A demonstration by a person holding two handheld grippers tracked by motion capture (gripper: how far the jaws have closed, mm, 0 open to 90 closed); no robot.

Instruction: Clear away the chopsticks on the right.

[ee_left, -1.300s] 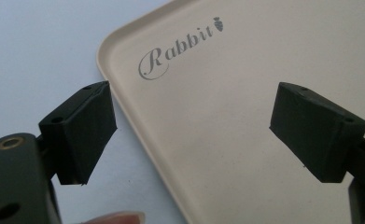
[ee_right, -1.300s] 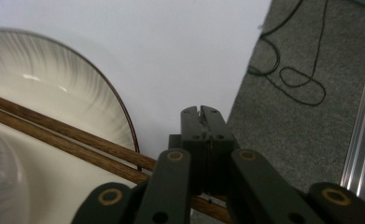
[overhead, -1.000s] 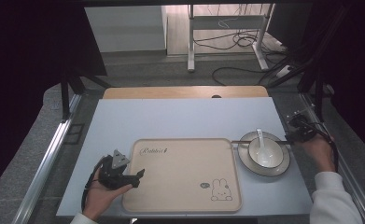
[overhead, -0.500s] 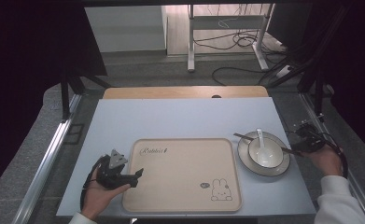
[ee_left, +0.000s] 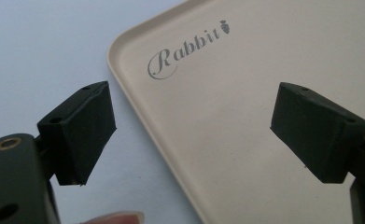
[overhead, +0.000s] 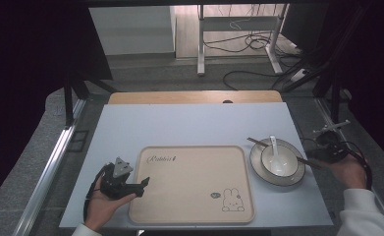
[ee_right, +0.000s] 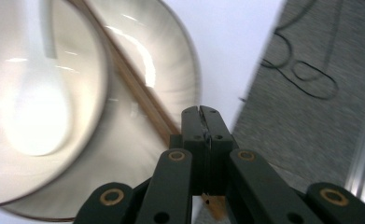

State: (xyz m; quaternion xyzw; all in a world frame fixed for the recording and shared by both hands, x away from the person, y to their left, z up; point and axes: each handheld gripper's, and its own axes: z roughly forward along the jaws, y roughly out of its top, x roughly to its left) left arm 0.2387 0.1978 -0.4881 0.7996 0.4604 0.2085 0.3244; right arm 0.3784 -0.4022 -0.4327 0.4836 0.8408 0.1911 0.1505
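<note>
A beige tray with a rabbit print lies at the front middle of the table. My left gripper rests at its left edge, open, with one jaw over the white tabletop and the other over the tray. At the right, a plate carries a white bowl with a white spoon in it. Brown chopsticks lie slantwise across the plate. My right gripper is shut on their near end at the table's right edge. Close up, the chopsticks run between bowl and plate into the closed right gripper.
The white tabletop stretches behind the tray, with a wooden strip at its far edge. Grey carpet with cables lies just past the table's right edge. Metal rails flank both sides.
My right gripper has drawn back toward the person along the table's right edge, and the chopsticks have swung to lie slantwise across the plate. The left gripper has stayed put.
</note>
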